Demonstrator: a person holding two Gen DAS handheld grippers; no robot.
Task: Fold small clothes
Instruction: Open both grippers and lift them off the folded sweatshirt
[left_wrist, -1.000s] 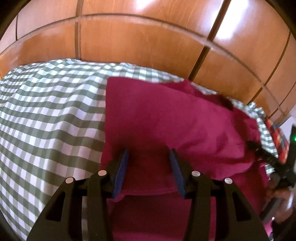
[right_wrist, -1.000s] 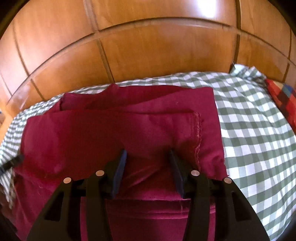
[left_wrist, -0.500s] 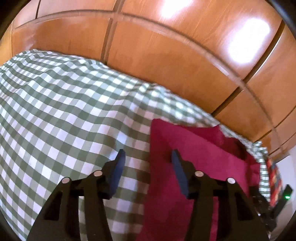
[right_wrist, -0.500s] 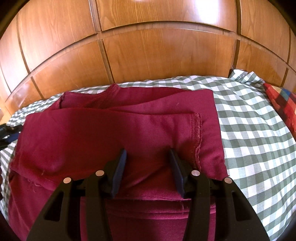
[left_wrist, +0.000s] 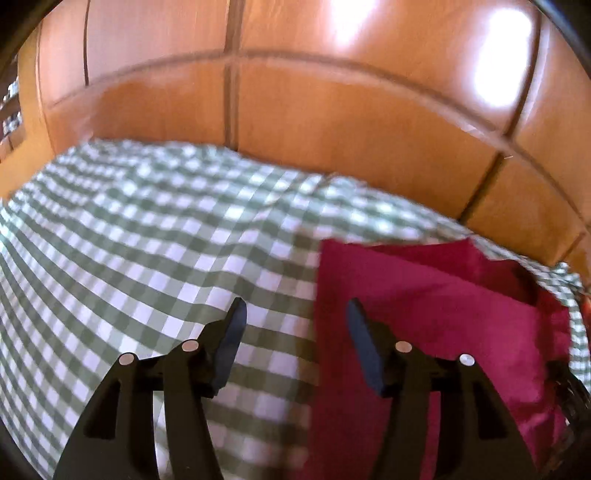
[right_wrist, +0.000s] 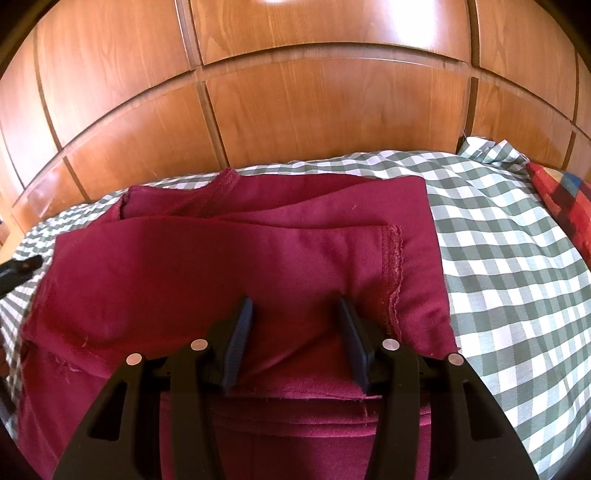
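Note:
A maroon garment (right_wrist: 229, 266) lies folded in layers on the green-and-white checked sheet (right_wrist: 498, 258), its stitched hem (right_wrist: 391, 258) on the right. My right gripper (right_wrist: 295, 310) hovers over the near part of the garment, jaws apart, pinching no cloth. My left gripper (left_wrist: 295, 314) hangs over the sheet (left_wrist: 147, 258) at the left edge of the garment (left_wrist: 424, 314). Its jaws are opening; that edge lies below the gap, and the pads touch nothing. One left fingertip (right_wrist: 22, 266) shows at the left edge of the right wrist view.
A wall of glossy wooden panels (right_wrist: 314, 110) rises right behind the bed. A red, blue and yellow patchwork cushion (right_wrist: 561, 199) lies at the far right. The checked sheet spreads wide to the left of the garment.
My left gripper has swung left, off the garment and out over the sheet beside its left edge, and its jaws stand a little wider. The right gripper has kept still.

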